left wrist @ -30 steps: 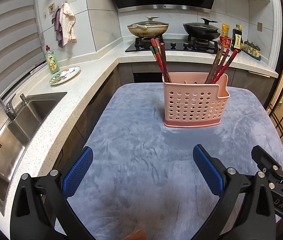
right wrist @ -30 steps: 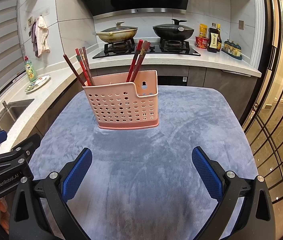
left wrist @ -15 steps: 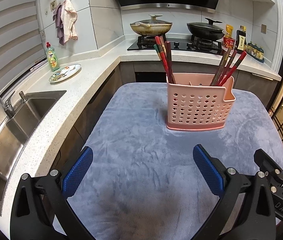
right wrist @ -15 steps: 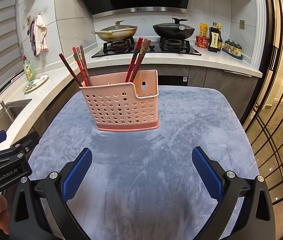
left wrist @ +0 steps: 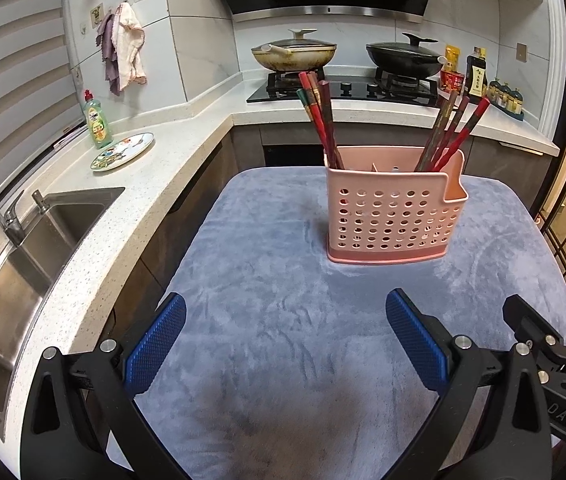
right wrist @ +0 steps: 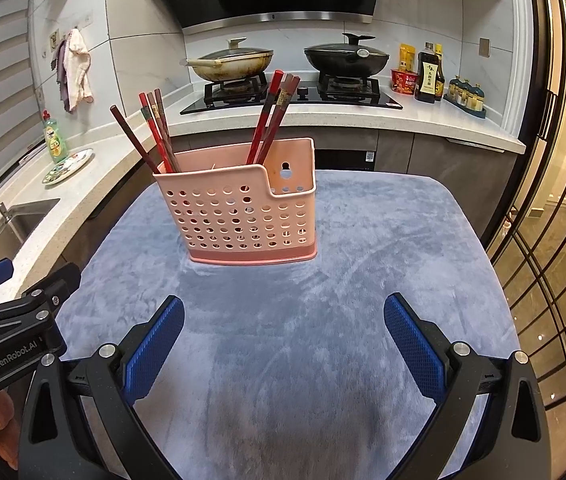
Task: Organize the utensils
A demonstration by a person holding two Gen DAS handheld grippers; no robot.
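A pink perforated utensil holder (left wrist: 395,216) stands upright on a blue-grey cloth (left wrist: 283,320); it also shows in the right wrist view (right wrist: 239,220). Red and brown chopsticks stand in it in two bunches, one at its left end (left wrist: 321,116) and one at its right end (left wrist: 455,132). My left gripper (left wrist: 285,340) is open and empty, above the cloth, well short of the holder. My right gripper (right wrist: 283,340) is open and empty too, beside the left one.
A steel sink (left wrist: 23,256) with a tap lies left of the cloth. A patterned plate (left wrist: 122,151) and a green soap bottle (left wrist: 97,122) sit on the white counter. Two lidded pans (left wrist: 293,54) stand on the hob behind. Sauce bottles (left wrist: 475,76) stand at the back right.
Both grippers have drawn back a little from the holder and lifted slightly; the holder sits somewhat higher in both views. Both grippers stay open and empty.
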